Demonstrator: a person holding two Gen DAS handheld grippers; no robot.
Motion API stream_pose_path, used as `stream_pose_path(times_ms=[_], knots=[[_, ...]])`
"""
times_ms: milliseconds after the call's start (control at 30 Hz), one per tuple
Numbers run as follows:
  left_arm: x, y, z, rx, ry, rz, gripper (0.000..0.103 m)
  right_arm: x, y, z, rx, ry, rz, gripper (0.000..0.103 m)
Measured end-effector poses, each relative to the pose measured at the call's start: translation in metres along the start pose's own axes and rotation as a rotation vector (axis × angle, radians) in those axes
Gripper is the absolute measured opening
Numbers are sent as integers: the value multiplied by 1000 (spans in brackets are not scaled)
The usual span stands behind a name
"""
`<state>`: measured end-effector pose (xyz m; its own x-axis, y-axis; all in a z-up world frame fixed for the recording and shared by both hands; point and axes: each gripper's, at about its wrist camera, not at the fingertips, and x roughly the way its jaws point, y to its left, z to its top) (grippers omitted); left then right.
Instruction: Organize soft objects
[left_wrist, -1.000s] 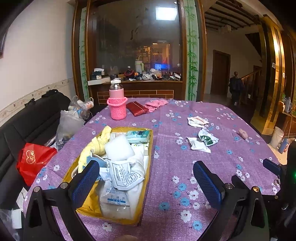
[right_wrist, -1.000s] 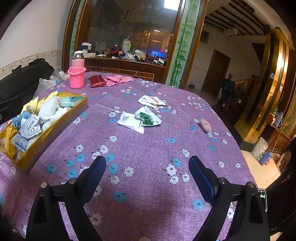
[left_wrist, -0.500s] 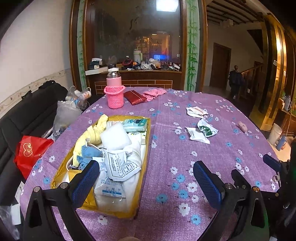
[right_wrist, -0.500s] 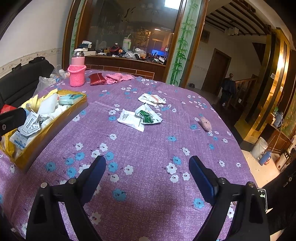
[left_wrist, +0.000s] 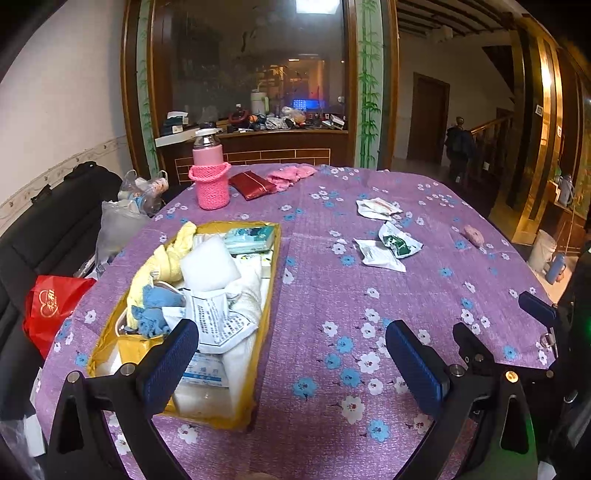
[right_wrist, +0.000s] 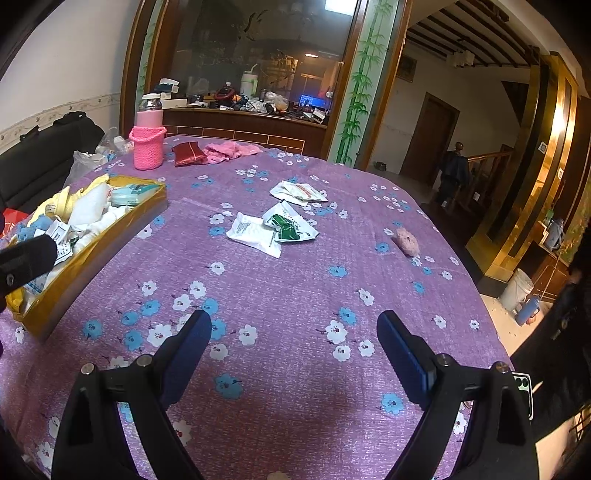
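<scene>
A gold box (left_wrist: 266, 291) (right_wrist: 96, 251) on the purple flowered tablecloth holds soft things: a yellow cloth (left_wrist: 162, 258), a white pad (left_wrist: 208, 264), a blue cloth (left_wrist: 155, 314) and paper packets. Loose on the cloth lie a white packet (right_wrist: 255, 232), a green-and-white packet (right_wrist: 288, 223), another packet (right_wrist: 297, 192) and a small pink sponge (right_wrist: 406, 240). My left gripper (left_wrist: 291, 350) is open and empty, above the box's near right corner. My right gripper (right_wrist: 293, 339) is open and empty, over bare cloth in front of the packets.
A pink bottle in a knitted sleeve (left_wrist: 209, 177), a red pouch (left_wrist: 253, 184) and a pink cloth (left_wrist: 291, 175) stand at the table's far side. A black sofa with a red bag (left_wrist: 55, 302) lies left. The table edge drops off at right.
The left gripper has drawn back and risen a little, so the box sits farther ahead. The right gripper has barely moved. Both stay open.
</scene>
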<state>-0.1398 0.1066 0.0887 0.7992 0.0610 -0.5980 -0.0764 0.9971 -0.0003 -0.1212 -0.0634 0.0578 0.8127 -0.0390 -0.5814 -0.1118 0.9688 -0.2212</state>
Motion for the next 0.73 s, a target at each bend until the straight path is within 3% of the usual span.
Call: stream_pose_path(times_ms=[267, 533, 733], knots=[[8, -17, 5, 36, 26, -8, 102, 8, -17, 4, 5, 19, -5, 90], [27, -38, 13, 53, 86, -96, 102, 20, -55, 8, 86, 51, -16, 90], [18, -24, 12, 52, 22, -13, 102, 24, -34, 6, 56, 78, 74, 90]])
